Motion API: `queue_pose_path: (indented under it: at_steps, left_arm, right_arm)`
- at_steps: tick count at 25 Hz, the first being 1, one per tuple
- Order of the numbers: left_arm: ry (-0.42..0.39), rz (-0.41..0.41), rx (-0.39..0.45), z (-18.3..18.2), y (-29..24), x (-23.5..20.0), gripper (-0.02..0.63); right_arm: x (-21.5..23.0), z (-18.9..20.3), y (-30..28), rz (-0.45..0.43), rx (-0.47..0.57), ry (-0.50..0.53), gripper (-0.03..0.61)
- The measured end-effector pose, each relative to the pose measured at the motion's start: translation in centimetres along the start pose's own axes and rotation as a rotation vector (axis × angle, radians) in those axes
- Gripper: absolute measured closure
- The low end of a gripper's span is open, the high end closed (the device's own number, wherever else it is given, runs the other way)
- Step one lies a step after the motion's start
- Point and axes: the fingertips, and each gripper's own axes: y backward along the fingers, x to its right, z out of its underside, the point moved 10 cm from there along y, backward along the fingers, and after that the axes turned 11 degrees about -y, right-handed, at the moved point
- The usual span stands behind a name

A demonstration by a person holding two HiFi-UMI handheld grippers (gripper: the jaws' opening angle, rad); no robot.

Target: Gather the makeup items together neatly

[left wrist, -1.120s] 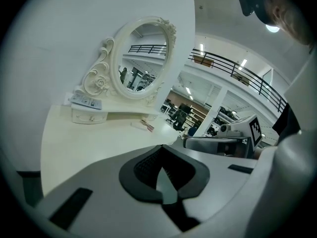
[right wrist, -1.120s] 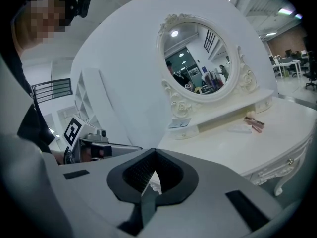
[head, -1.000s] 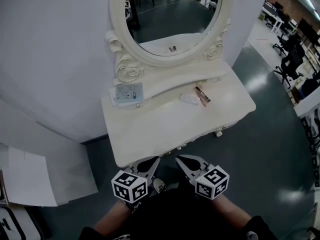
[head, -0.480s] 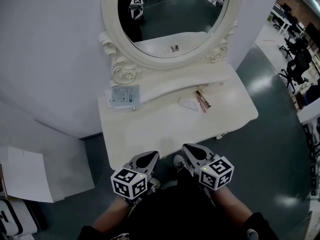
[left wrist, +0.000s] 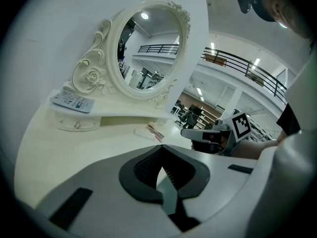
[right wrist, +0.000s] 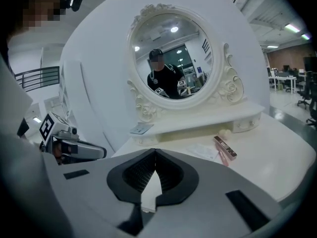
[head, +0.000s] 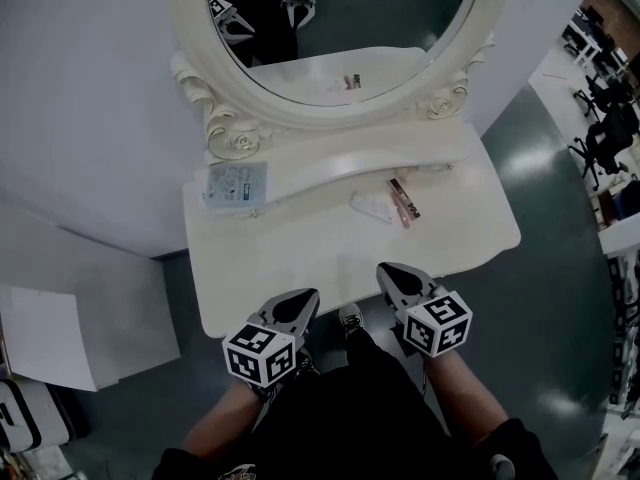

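Note:
On the white dressing table (head: 300, 258) lie a pink-and-brown tube (head: 404, 198) and, touching it on its left, a flat white sachet (head: 373, 206). A pale blue packet (head: 236, 182) rests on the raised shelf under the oval mirror (head: 230, 128). My left gripper (head: 303, 300) and right gripper (head: 388, 271) hover at the table's near edge, both shut and holding nothing. The tube (right wrist: 225, 148) and sachet (right wrist: 202, 151) lie ahead and to the right of my right gripper (right wrist: 154, 151). From my left gripper (left wrist: 159, 148), the tube (left wrist: 156, 132) is straight ahead and the packet (left wrist: 73, 100) far left.
The white wall stands right behind the mirror. A white sheet (head: 45, 338) leans on the floor left of the table. Office chairs (head: 610, 128) stand on the dark floor far right. The person's legs and shoes (head: 349, 318) are below the table's front edge.
Both grippers have moved forward to the table's near edge, the right one further. The table sits closer in the head view, and the grippers' reflections now show in the mirror.

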Motion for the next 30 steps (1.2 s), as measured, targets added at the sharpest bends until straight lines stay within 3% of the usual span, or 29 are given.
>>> queue_pose_path:
  at_steps: [10,16,26,30]
  left_arm:
    - [0.039,-0.035,-0.045,-0.4,-5.1,-0.4,0.604]
    - [0.065,-0.052,-0.060,-0.2,-7.5,-0.9,0.604]
    - [0.127,-0.099,-0.083,-0.1,-9.7,-1.8,0.604]
    - [0.152,-0.119,-0.088,0.4,-9.8,-2.3,0.604]
  right_arm:
    - [7.1,-2.6,-3.8,0.035,-0.064,0.069,0.540]
    - [10.5,-3.7,-7.0,0.028,-0.156,0.148,0.426]
    - [14.7,-5.0,-14.8,-0.042,-0.498,0.421,0.319]
    - [15.6,-5.2,-17.1,-0.065,-0.589,0.439,0.305]
